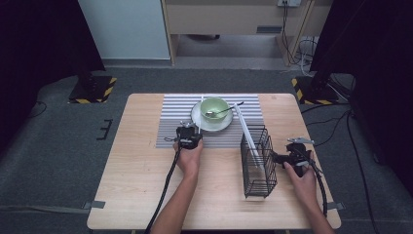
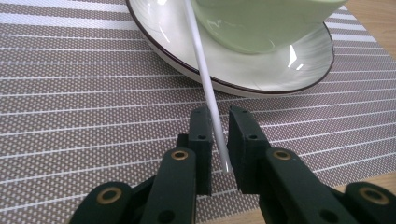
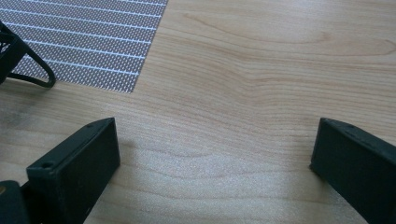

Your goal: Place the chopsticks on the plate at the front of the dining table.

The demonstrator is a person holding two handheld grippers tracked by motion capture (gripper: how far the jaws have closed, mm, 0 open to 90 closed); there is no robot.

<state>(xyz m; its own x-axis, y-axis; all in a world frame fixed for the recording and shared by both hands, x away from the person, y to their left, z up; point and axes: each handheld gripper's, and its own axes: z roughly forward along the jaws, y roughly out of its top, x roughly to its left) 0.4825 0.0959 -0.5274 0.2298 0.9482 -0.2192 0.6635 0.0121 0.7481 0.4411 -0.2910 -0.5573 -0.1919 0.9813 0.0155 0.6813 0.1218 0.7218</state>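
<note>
Left gripper view: left gripper (image 2: 219, 116) jaws sat slack around thin white plastic chopstick (image 2: 203, 60) — no squeeze visible.
Chopstick: leaned on white dark-rimmed plate (image 2: 261, 79).
Right gripper (image 3: 215, 140): released, empty.
Remaining: second white chopstick (image 1: 246, 131) stood in black wire basket (image 1: 258, 161) — probably half done.

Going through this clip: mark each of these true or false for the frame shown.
1. A white chopstick lies between the jaws of the left gripper. True.
2. The green bowl stands on bare wood. False: it stands on a white plate on the striped mat.
3. The right gripper has its jaws wide apart with nothing between them. True.
4. The black wire basket is empty. False: a second chopstick leans in it.
5. A spoon rests in the green bowl. True.
</note>
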